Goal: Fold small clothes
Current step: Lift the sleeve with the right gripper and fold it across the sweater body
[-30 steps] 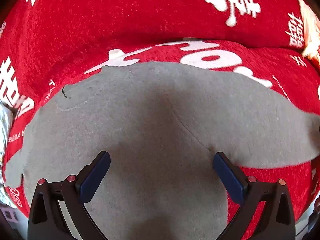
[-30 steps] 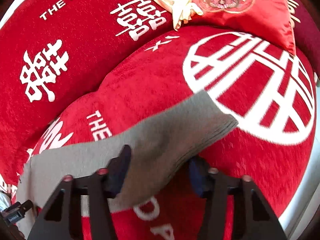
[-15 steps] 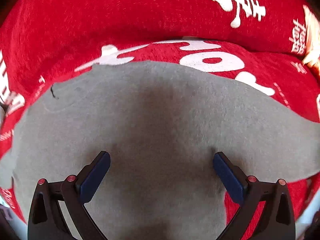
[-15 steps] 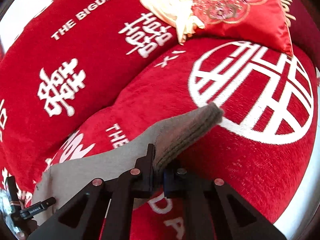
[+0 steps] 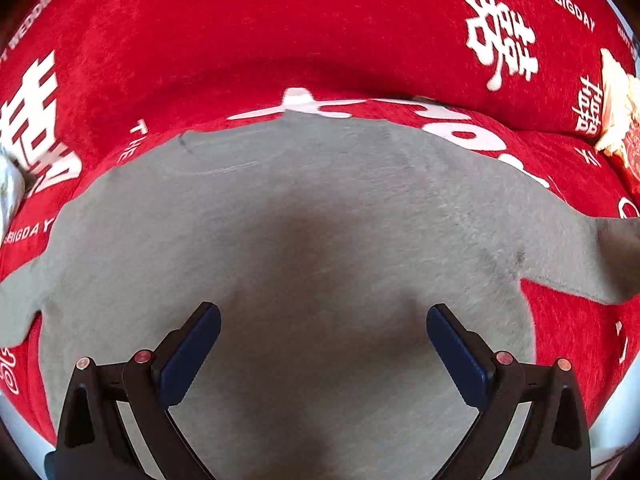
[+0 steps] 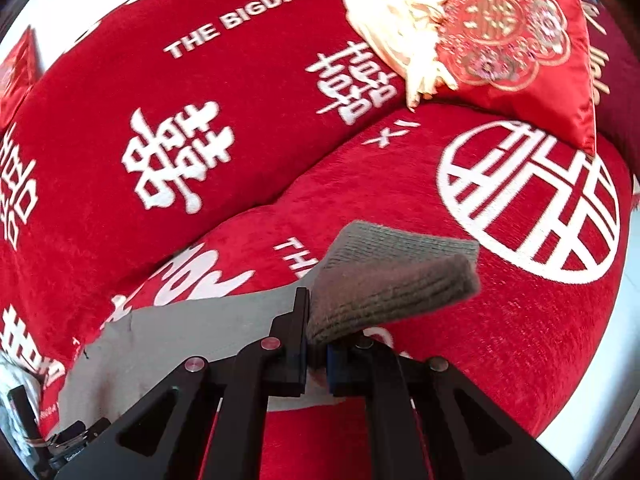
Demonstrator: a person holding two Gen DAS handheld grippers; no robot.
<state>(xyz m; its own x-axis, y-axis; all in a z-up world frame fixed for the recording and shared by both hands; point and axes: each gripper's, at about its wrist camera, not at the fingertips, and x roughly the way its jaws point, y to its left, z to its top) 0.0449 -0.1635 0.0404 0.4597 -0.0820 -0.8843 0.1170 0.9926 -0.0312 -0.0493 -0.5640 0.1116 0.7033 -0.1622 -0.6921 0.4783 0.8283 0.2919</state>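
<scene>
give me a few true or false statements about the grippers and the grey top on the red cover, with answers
1. The right gripper is shut on the ribbed cuff of the grey top. True.
2. The left gripper is clamped on the garment's hem. False: its jaws stand wide apart above the flat grey cloth, holding nothing.
3. The sleeve end in the right gripper is raised off the red cover. True.
4. The grey top is already folded into a small square. False: its body lies spread flat in the left wrist view.
5. An embroidered red cushion sits on the sofa beyond the sleeve. True.
</scene>
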